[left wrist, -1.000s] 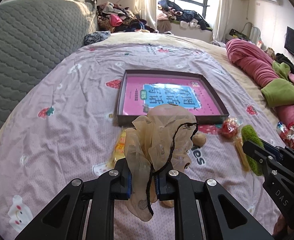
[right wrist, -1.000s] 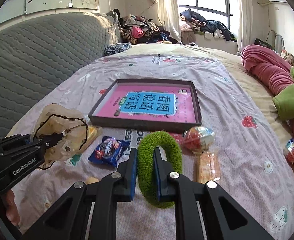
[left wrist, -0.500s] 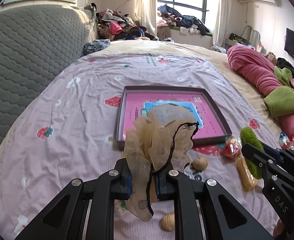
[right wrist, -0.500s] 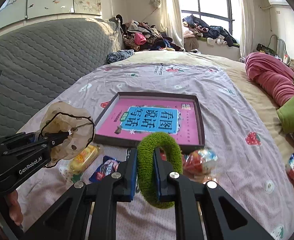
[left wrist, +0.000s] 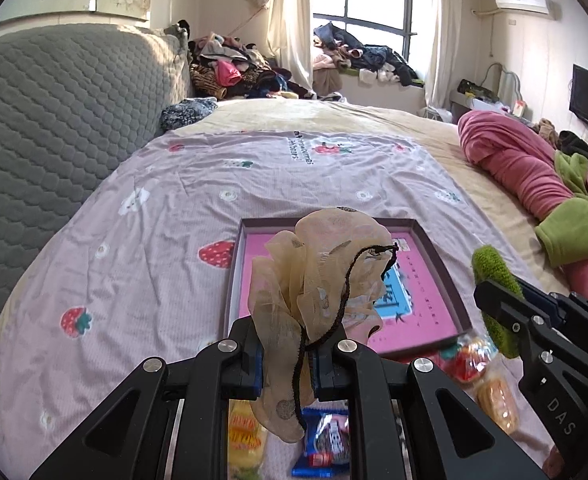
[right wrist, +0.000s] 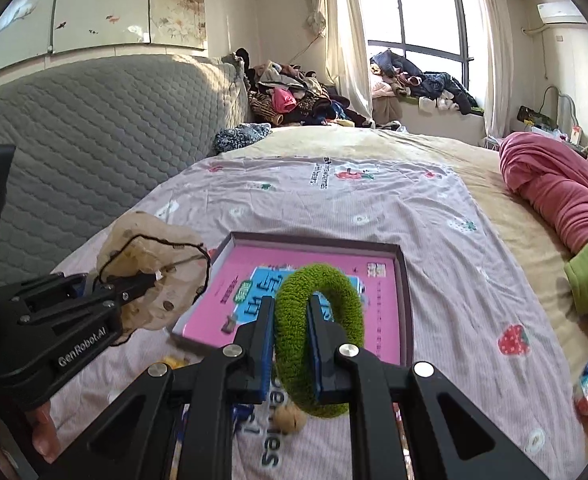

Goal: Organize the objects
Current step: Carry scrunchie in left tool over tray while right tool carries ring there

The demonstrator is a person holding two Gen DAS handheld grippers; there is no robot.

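Observation:
My left gripper (left wrist: 286,364) is shut on a beige mesh bath pouf (left wrist: 325,264) with a black cord, held up in front of a shallow dark box (left wrist: 449,284) with a pink book inside. My right gripper (right wrist: 290,344) is shut on a fuzzy green ring (right wrist: 333,296), held above the near edge of the same box (right wrist: 403,280). The pouf (right wrist: 150,264) and left gripper show at the left in the right wrist view. The green ring (left wrist: 493,272) shows at the right in the left wrist view.
Snack packets lie on the strawberry bedsheet below the grippers: a yellow one (left wrist: 244,440), a blue one (left wrist: 327,440), a red one (left wrist: 465,364), an orange one (left wrist: 497,400). A walnut (right wrist: 290,420) lies near. Grey headboard (left wrist: 46,128) at left, pink blanket (left wrist: 521,168) at right.
Both grippers have risen and moved forward with their objects; the box now lies closer below them and the snack packets have slid under the grippers.

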